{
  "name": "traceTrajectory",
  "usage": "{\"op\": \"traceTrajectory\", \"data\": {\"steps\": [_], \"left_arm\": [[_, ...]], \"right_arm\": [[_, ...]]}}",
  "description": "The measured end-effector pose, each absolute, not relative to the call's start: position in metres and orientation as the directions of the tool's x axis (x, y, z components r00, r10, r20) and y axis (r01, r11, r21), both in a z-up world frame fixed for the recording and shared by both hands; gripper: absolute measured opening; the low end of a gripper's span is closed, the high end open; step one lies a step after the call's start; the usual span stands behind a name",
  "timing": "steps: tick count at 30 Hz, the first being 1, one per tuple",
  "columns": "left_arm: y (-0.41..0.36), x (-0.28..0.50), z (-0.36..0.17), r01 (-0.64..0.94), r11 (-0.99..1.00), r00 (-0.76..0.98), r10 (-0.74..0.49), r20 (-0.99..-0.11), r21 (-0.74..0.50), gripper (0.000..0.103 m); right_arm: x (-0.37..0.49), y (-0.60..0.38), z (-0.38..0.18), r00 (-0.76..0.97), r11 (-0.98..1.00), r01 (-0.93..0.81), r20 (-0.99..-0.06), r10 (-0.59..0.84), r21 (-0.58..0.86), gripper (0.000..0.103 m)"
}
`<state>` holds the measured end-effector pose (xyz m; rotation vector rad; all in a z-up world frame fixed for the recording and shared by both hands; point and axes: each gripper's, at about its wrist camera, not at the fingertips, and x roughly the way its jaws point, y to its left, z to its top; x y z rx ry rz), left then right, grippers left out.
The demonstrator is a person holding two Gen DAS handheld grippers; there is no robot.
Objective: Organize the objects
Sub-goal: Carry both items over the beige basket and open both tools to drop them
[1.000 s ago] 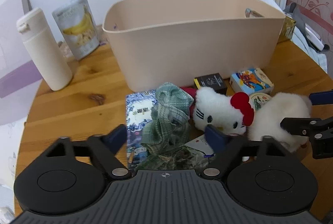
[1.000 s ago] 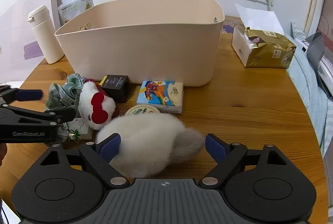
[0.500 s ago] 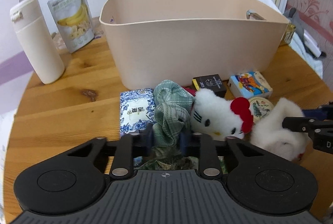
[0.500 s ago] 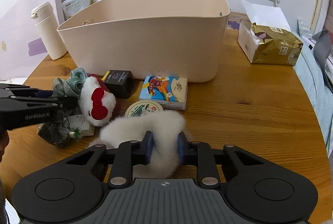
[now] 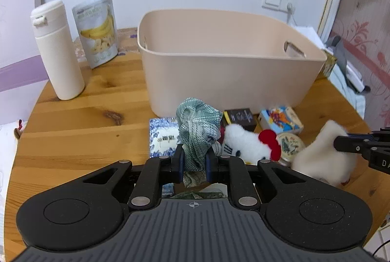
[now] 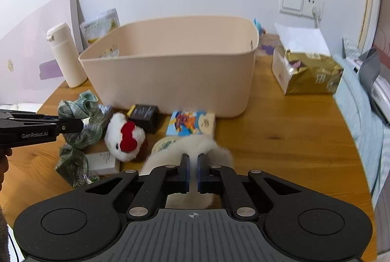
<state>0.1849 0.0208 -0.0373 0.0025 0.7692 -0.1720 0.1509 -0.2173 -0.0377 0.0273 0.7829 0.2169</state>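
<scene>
Left claw [image 5: 194, 163] is pinched tight on the green plaid cloth [image 5: 198, 126], which bunches up above its fingers, in front of the beige tub [image 5: 226, 67]. Right claw [image 6: 192, 173] squeezes the white fluffy toy [image 6: 192, 145] between nearly closed fingers. Just beside them on the wooden bench [image 6: 280, 140] lie a white cat plush with a red bow [image 6: 125, 137], a small black box [image 6: 145, 115], a cartoon-printed packet [image 6: 191, 123] and a blue-patterned packet [image 5: 163, 139]. A cream bottle [image 5: 57, 50] stands well to the left.
</scene>
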Motion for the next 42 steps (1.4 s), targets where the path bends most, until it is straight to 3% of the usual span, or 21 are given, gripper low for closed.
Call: {"op": "traceTrajectory", "data": {"steps": [14,29,42], "left_arm": [[0.035,0.172,0.014,0.159,0.984,0.785,-0.172,-0.595,-0.076,0.016],[0.032,0.207,0.054,0.14,0.99,0.861,-0.123,-0.493,-0.002,0.016],[0.018,0.279,0.033,0.157,0.987,0.81,-0.141,-0.57,-0.021,0.016]], "right_arm": [[0.149,-0.236,0.015,0.801,0.987,-0.151,-0.578,0.158,0.061,0.006],[0.178,-0.243,0.056,0.881,0.991,-0.119,-0.455,0.131,0.054,0.006],[0.235,-0.24,0.06,0.888,0.99,-0.123,-0.437,0.139,0.064,0.006]]}}
